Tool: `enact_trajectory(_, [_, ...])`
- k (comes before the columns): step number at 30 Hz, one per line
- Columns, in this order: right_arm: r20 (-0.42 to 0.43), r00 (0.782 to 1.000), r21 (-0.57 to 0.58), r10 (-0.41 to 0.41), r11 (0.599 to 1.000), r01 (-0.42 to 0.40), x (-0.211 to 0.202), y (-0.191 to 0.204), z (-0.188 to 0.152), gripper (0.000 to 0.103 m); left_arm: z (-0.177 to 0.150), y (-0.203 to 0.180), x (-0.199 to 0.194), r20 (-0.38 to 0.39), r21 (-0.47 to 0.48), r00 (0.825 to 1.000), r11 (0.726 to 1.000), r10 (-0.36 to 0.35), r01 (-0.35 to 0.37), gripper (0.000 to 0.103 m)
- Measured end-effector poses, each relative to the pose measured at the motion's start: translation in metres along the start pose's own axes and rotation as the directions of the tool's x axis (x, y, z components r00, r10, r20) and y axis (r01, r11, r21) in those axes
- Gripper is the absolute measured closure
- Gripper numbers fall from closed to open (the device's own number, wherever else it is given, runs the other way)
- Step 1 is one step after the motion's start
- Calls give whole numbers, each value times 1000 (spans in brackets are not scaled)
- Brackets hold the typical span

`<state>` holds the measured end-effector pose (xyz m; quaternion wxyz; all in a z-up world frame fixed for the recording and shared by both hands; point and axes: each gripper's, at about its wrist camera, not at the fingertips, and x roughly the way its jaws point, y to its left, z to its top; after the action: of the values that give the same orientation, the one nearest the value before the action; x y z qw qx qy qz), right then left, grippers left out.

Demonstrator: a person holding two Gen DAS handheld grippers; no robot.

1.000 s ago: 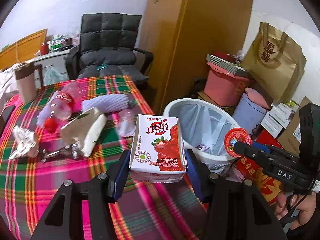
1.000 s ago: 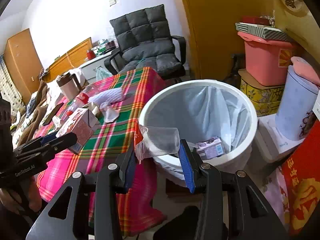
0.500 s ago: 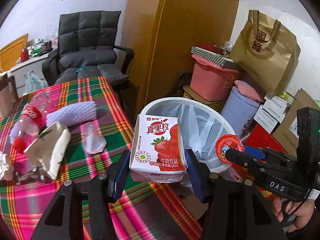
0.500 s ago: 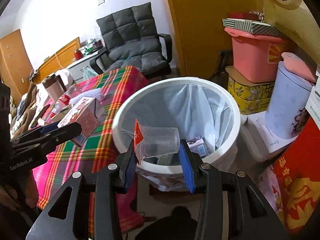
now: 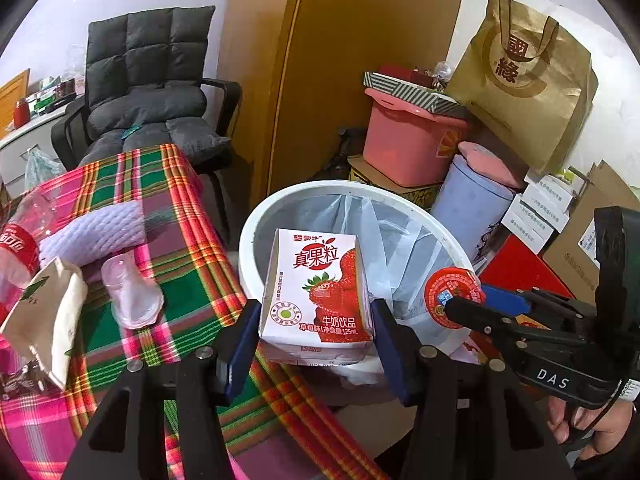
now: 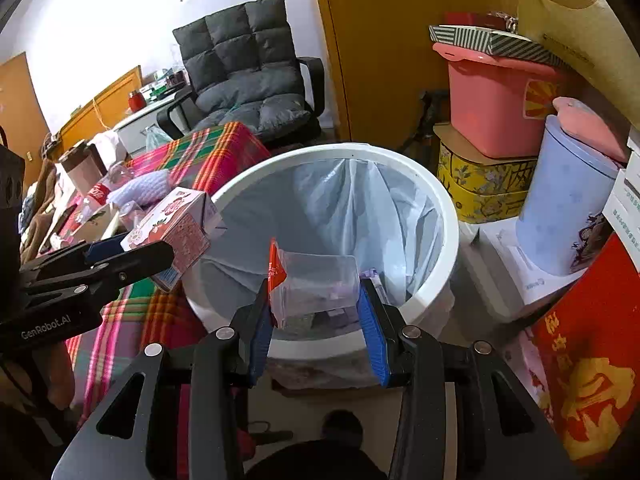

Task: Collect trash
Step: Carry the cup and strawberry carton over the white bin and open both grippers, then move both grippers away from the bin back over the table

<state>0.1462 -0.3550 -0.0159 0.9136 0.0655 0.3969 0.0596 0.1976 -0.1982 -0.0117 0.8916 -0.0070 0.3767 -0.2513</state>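
My left gripper (image 5: 316, 332) is shut on a strawberry milk carton (image 5: 318, 288) and holds it at the near rim of the white trash bin (image 5: 256, 220). The carton also shows in the right wrist view (image 6: 172, 228). My right gripper (image 6: 316, 312) is shut on a clear plastic cup with a red lid (image 6: 316, 284), over the near edge of the bin (image 6: 448, 216), which has a clear liner and some trash at the bottom. In the left wrist view the cup's red lid (image 5: 450, 296) shows at the bin's right rim.
A plaid-covered table (image 5: 168, 184) left of the bin carries a cola bottle (image 5: 16, 244), a white foam sleeve (image 5: 92, 232), a flattened clear cup (image 5: 130, 292) and a paper bag (image 5: 44, 316). A black chair (image 5: 148, 92), pink tub (image 5: 408, 144), blue canister (image 5: 472, 204) and boxes crowd around.
Both grippers have moved toward the bin with their loads. The carton now hangs at the bin's rim and the cup is over its near edge.
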Motion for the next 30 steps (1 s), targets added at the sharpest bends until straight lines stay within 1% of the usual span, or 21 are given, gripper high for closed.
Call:
enact_trajectory(7, [-27, 999, -10, -21, 1000, 20, 7, -3, 2, 60, 3, -3, 13, -15, 17, 1000, 1000, -5, 6, 48])
enact_trajectory(13, [-31, 999, -20, -37, 999, 37, 8, -3, 2, 59, 4, -4, 13, -9, 22, 1000, 1000, -4, 4, 47])
enact_trajectory(14, [-30, 999, -18, -37, 999, 37, 8, -3, 2, 58, 4, -4, 13, -7, 20, 1000, 1000, -5, 5, 47])
enact_trajectory(16, [-28, 999, -15, -36, 999, 36, 7, -4, 2, 51, 4, -3, 13, -3, 16, 1000, 1000, -4, 4, 47])
enact_trajectory(20, [-21, 999, -12, -40, 999, 40, 6, -4, 2, 49, 5, -4, 11, 8, 19, 1000, 1000, -4, 4, 47])
enact_trajectory(30, [2, 999, -7, -42, 999, 42, -3, -3, 2, 49, 5, -2, 2, 31, 11, 1000, 1000, -2, 2, 40])
